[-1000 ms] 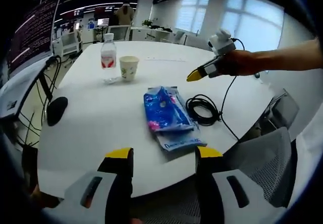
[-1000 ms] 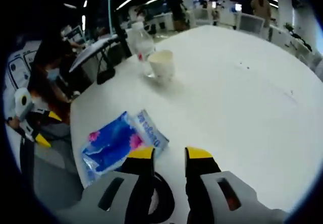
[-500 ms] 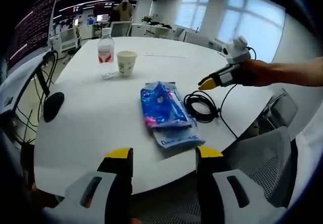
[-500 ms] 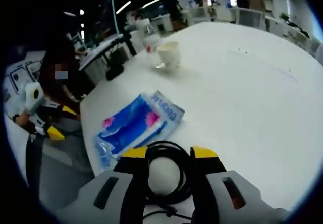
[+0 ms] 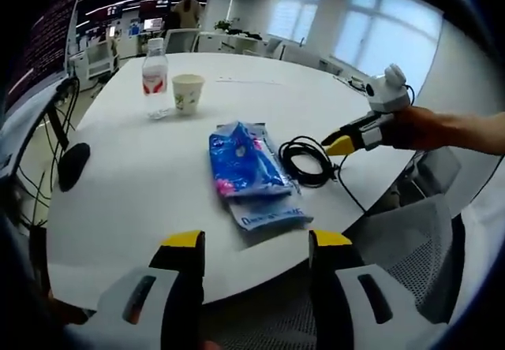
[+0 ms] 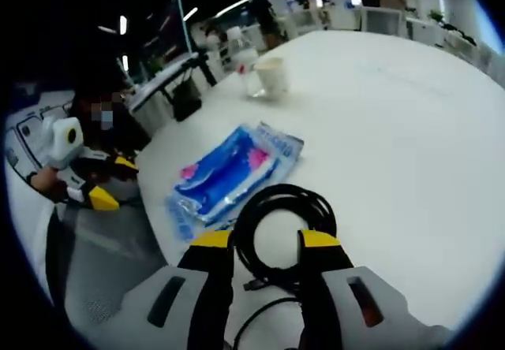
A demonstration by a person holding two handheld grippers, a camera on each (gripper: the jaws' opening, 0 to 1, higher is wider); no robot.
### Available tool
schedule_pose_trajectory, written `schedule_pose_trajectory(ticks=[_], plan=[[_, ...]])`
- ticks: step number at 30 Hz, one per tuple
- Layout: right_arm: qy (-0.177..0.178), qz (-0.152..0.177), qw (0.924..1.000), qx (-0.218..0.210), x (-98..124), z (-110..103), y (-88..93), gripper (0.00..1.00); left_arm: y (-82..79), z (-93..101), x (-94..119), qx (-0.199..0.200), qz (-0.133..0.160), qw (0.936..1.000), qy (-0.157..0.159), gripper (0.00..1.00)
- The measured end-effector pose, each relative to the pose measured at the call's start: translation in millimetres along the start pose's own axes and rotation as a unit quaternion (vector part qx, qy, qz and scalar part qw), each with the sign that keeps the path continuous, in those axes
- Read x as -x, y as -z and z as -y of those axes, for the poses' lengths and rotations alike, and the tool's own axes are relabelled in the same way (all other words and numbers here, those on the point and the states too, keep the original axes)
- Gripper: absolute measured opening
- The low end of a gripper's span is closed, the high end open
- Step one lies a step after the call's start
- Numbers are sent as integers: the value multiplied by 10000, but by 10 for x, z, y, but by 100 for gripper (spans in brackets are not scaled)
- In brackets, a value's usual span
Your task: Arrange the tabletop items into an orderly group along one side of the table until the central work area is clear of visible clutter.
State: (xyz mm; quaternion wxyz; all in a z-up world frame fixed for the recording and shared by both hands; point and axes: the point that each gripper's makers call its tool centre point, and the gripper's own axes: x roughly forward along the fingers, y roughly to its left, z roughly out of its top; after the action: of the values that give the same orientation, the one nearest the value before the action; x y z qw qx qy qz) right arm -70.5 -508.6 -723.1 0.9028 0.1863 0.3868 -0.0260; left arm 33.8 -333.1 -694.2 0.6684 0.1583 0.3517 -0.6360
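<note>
A blue plastic packet (image 5: 248,173) lies mid-table with a black coiled cable (image 5: 309,161) just to its right. At the far side a water bottle (image 5: 155,78) and a paper cup (image 5: 188,94) stand together. My left gripper (image 5: 256,243) hangs open off the table's near edge with nothing between its jaws. My right gripper (image 5: 351,139), held in a hand, points at the cable from the right. In the right gripper view, my right gripper (image 6: 265,241) is open and the cable (image 6: 284,216) lies just ahead of its jaws. The packet (image 6: 233,173) is beyond it. I cannot tell whether the jaws touch the cable.
A black mouse (image 5: 67,165) rests near the left edge of the white round table (image 5: 142,200). A grey mesh chair (image 5: 410,255) stands at the near right. My left gripper (image 6: 91,184) sits off the table's edge in the right gripper view. Cup (image 6: 272,76) and bottle (image 6: 246,58) are far back.
My right gripper has come down and back from above the table to the cable's right side, so the coil now lies ahead of its tips. The left gripper stayed open.
</note>
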Motion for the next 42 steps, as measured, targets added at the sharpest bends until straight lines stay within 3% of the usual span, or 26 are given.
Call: schedule_pose_trajectory(ticks=[13, 26, 42], plan=[[224, 190, 9990, -346, 113, -49, 201, 30, 34, 71, 8, -120, -83, 9998, 163, 54], [791, 386, 9923, -874, 138, 223, 219, 28, 25, 69, 24, -137, -99, 9997, 195, 54], [1090, 150, 9894, -946, -65, 433, 240, 25, 25, 72, 62, -102, -89, 9998, 174, 55]])
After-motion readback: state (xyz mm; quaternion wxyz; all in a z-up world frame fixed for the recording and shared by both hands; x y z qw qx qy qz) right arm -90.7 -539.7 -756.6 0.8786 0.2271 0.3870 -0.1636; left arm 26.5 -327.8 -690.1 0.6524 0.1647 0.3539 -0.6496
